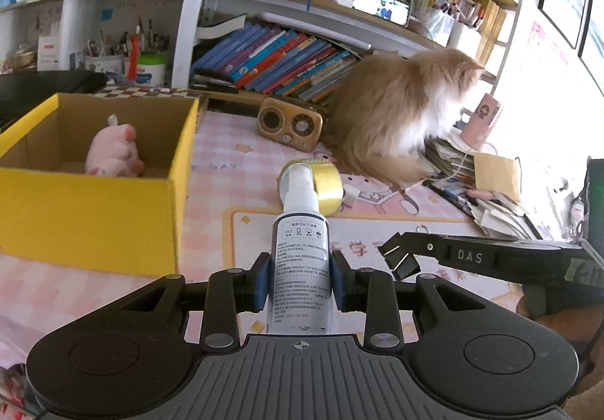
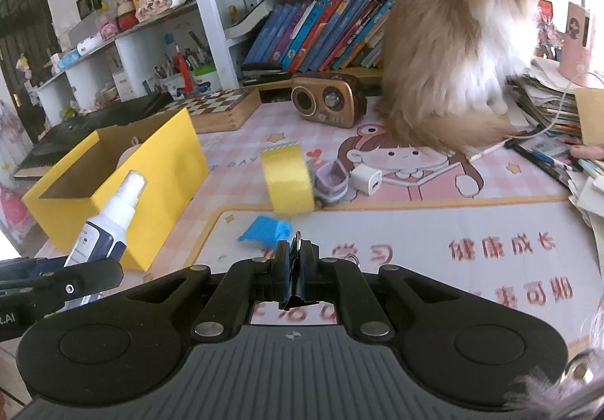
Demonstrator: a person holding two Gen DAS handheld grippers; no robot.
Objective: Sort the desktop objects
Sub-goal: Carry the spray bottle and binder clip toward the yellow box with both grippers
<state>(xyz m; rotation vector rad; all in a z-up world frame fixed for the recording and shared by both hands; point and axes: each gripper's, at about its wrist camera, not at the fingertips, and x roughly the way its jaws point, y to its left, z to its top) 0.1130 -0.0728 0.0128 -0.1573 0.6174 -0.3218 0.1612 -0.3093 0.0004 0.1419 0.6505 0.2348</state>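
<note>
Left hand-held gripper, nearest the lens: blue pads pressed on either side of a white spray bottle, jaws narrowed to the bottle's width. Bottle points away from the camera, printed label up, nozzle end over the table. In the right wrist view the same bottle tilts up toward the yellow box.

Right hand-held gripper: jaws fully together on a black binder clip, clip pinched upright between the pads, wire handle showing at the tip. Seen from the left wrist, the clip hangs at the end of the right gripper's fingers, to the right of the bottle.

Landmark: the yellow box, open top, cardboard inside, on the table's left side.
- Inside the box: pink plush toy, lying on the bottom.
- Just right of the box, near the grippers: blue scrap of tape flat on the mat.
- Further right: roll of yellow tape standing on edge; touching it, a small lilac case; beside that, a white charger plug.
- Behind and right of the box: brown retro radio.
- Far right of the box: fluffy tan-and-white cat sitting on the table, facing away, against a row of books on the shelf.
- Directly behind the box: chessboard.
</note>
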